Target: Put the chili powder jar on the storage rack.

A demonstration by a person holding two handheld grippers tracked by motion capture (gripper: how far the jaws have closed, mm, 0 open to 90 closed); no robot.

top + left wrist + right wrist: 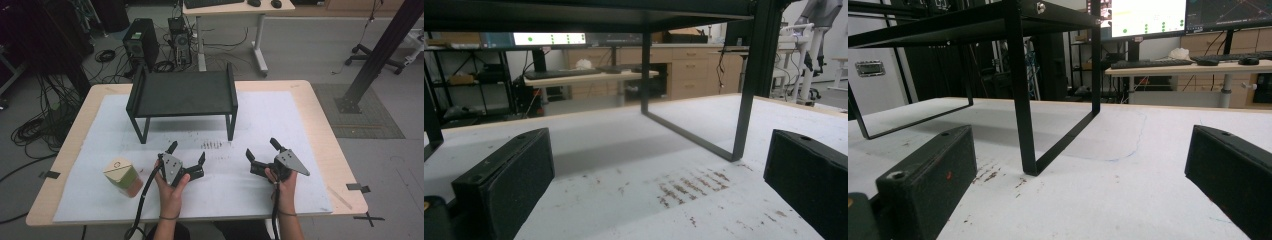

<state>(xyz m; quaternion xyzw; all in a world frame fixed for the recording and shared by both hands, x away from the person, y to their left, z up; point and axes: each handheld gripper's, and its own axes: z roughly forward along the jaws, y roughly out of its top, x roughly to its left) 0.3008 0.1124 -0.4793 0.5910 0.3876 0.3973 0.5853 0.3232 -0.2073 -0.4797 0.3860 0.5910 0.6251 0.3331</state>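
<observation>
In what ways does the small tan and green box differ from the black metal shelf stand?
The small tan and green box is light-coloured and closed; the black metal shelf stand is dark and open underneath. The box is much smaller and sits at the near left, beside the left gripper; the stand sits farther back, centred. Both rest on the white table mat.

shelf: black metal rack (182, 93) mid-table | white mat (280, 125) | rusty-looking specks (215, 145), perhaps stains
</observation>
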